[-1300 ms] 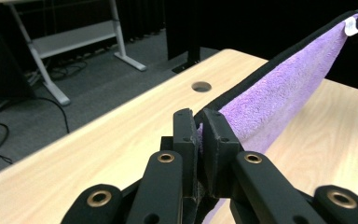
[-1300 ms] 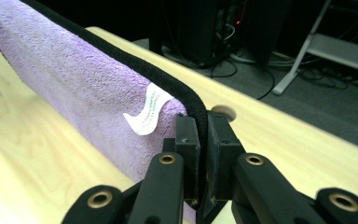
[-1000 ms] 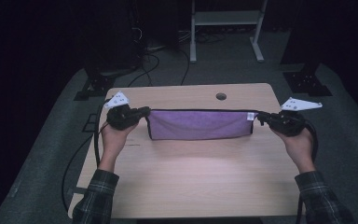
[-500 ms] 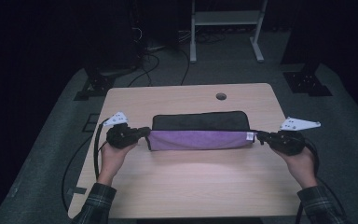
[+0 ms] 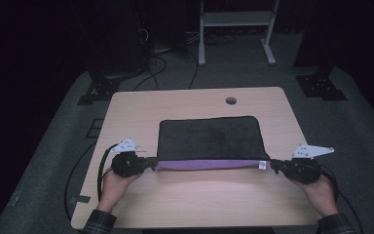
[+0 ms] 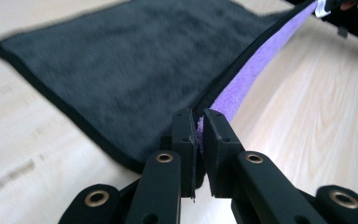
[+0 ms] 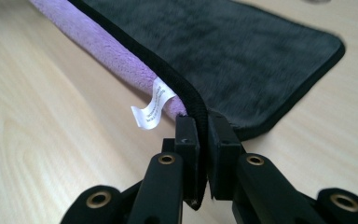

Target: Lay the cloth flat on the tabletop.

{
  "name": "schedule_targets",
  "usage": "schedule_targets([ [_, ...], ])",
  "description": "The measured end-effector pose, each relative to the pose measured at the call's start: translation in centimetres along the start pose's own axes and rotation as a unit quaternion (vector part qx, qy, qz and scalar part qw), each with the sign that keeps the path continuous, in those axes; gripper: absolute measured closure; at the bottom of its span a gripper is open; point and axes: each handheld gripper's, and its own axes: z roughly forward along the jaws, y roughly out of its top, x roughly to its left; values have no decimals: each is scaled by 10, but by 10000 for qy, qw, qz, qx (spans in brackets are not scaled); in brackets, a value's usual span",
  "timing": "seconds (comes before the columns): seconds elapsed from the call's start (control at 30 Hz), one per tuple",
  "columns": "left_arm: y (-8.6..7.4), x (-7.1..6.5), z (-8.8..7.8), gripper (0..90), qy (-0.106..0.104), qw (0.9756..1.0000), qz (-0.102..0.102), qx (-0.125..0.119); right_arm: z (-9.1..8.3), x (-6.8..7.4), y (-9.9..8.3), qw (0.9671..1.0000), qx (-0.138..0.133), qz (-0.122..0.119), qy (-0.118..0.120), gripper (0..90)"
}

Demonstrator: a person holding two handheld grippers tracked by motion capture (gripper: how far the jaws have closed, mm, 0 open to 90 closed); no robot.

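A towel (image 5: 208, 138), dark grey on top and purple underneath, lies spread over the middle of the wooden table (image 5: 195, 200). Its near edge is lifted a little and stretched between my two grippers. My left gripper (image 5: 152, 162) is shut on the near left corner of the towel (image 6: 121, 65), with purple pile pinched between its jaws. At the near right corner my right gripper (image 5: 274, 165) is shut on the black hem of the towel (image 7: 223, 51), beside a small white label (image 7: 153, 109). The far part of the cloth rests flat on the table.
A round cable hole (image 5: 231, 101) sits near the table's far edge. Bare wood runs along the front of the table (image 6: 307, 121) below the towel. Beyond the table stand a white frame (image 5: 233, 29) and dark stands on a grey floor.
Both grippers have come toward the near edge and down with the towel. The cloth hung as a purple sheet before; now most of it lies flat, dark side up.
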Motion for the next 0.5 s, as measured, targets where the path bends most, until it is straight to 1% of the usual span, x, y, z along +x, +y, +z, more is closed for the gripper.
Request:
schedule_targets([
  [0.07, -6, -3, 1, 834, -12, 9999, -20, 103, 1, 4, -5, 9999, 127, -13, 17, 835],
  [0.1, -9, -5, 1, 833, -12, 9999, 2, 159, 2, 8, -10, 9997, 247, -61, 32, 835],
  [0.13, -11, -7, 1, 833, -18, 9998, -1, 215, 2, 8, -10, 9997, 247, -61, 32, 835],
  [0.2, -17, -10, 3, 833, -18, 9994, 22, 341, 4, 12, -15, 9992, 384, -61, 59, 834],
  [0.33, -26, -14, 8, 832, 9, 9979, 27, 642, 10, 15, -24, 9976, 678, -18, 142, 832],
  [0.4, -29, -16, 10, 831, 28, 9972, 30, 744, 14, 16, -26, 9965, 820, -36, 151, 827],
  [0.43, -30, -16, 11, 834, 24, 9970, 32, 767, 15, 16, -27, 9961, 865, -37, 156, 816],
  [0.47, -30, -17, 10, 811, 62, 9971, 47, 752, 16, 16, -27, 9961, 866, -51, 170, 764],
  [0.5, -30, -17, 9, 756, 111, 9973, 63, 723, 16, 16, -26, 9964, 826, -52, 179, 672],
])
